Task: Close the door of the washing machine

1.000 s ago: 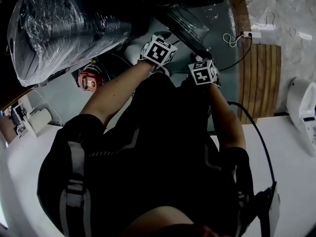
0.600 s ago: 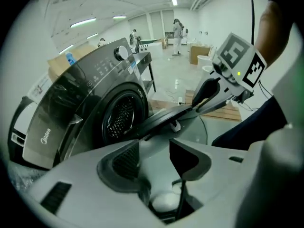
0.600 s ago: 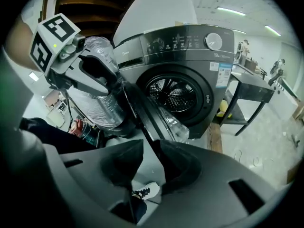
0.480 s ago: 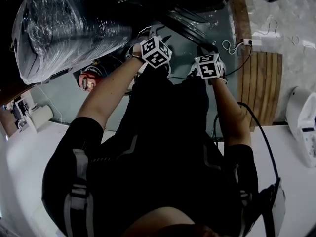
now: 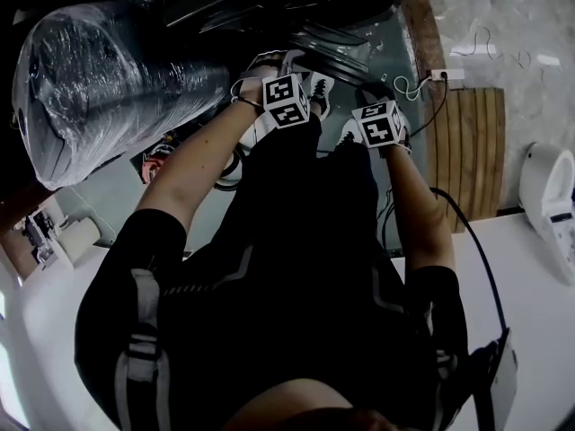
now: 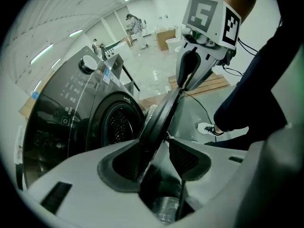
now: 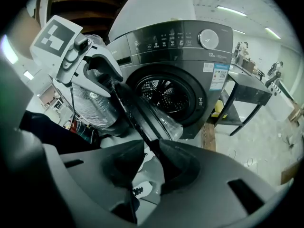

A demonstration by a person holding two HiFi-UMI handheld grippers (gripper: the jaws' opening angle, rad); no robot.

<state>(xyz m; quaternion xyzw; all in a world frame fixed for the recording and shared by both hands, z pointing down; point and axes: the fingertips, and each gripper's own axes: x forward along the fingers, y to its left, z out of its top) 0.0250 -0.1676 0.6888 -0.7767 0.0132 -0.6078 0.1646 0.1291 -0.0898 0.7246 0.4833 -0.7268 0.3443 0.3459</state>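
Observation:
The dark grey washing machine [image 7: 190, 37] faces me with its drum mouth [image 7: 164, 91] uncovered. Its round door [image 7: 142, 115] stands partly swung out, seen edge-on in both gripper views [image 6: 161, 122] and near the top of the head view [image 5: 337, 48]. My left gripper [image 6: 154, 148] has the door's rim between its pads and is shut on it. My right gripper [image 7: 149, 158] straddles the rim a little further along. Its jaws are closing, with the rim pinched between them. Each gripper shows in the other's view, left [image 7: 113, 88] and right [image 6: 186, 82], both clamped on the rim.
A big plastic-wrapped cylinder [image 5: 99, 70] lies left of the machine. Wooden boards [image 5: 467, 142] and a white power strip with its cable [image 5: 431, 74] lie on the floor to the right. A black metal table frame [image 7: 247, 94] stands beside the machine. My shoe [image 6: 209, 127] is below the door.
The left gripper has rolled on its wrist and both marker cubes have shifted toward the machine. The door now shows narrower and closer to the machine's front.

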